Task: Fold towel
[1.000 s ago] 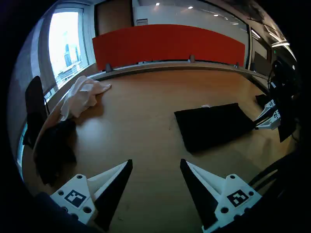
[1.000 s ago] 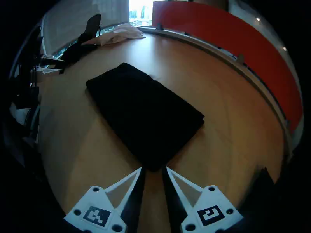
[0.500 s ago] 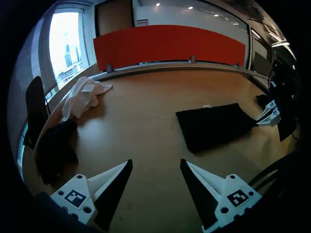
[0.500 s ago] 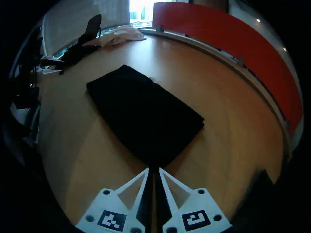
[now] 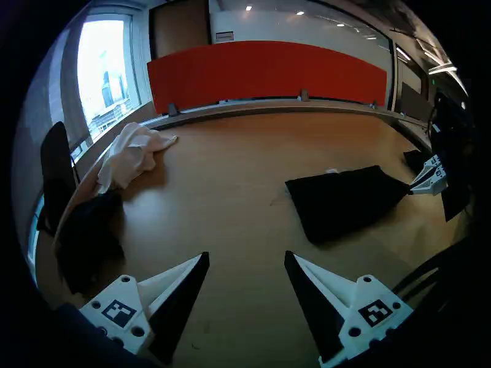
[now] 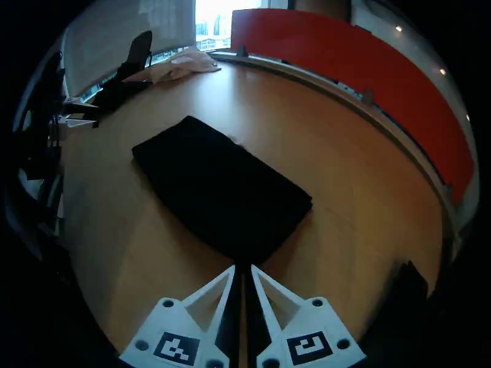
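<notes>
The right claw is pinched together on the near corner of the folded black towel, which stretches ahead of it, flat on the tabletop. The left claw stands apart above the tabletop, with the towel ahead to its right and a white cloth far ahead to its left.

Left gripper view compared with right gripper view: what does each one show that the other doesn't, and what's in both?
Left gripper view: the left gripper up close, open over the table, nothing between its fingers. Right gripper view: the right gripper up close, shut on the near corner of the black towel. Both: that towel, the white cloth and the red partition.
</notes>
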